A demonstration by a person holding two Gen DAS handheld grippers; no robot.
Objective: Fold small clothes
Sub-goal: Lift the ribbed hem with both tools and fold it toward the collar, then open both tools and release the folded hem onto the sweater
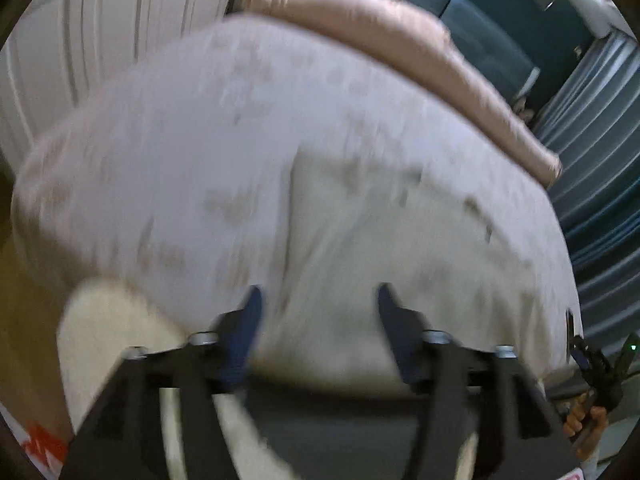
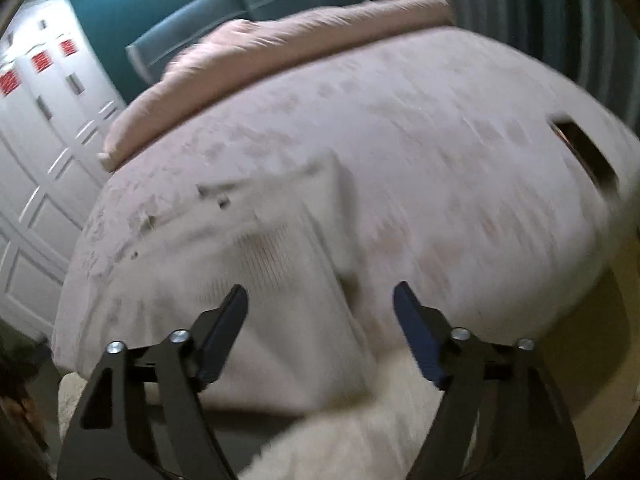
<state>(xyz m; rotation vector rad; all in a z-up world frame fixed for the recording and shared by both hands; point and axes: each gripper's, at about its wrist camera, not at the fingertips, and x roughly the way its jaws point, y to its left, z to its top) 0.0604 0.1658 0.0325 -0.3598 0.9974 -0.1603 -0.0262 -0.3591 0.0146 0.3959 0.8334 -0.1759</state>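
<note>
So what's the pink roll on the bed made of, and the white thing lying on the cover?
The pink roll looks like soft padded cloth, perhaps a rolled blanket: it is puffy, matte and creased. The white thing looks like thin cloth, likely a small garment: it lies limp with folds and faint ribbed lines. The blur hides the weave, so the exact fabric of each stays unclear.

No lettering, brand, number or sign can be read anywhere here; both views are smeared by motion; the red-and-white patches on the white wardrobe doors (image 2: 44, 92) may be stickers (image 2: 41, 61), but whatever is printed on them is too blurred to make out; another red-and-white patch (image 1: 42, 446) at the lower left corner of the left wrist view is just as unreadable.
</note>
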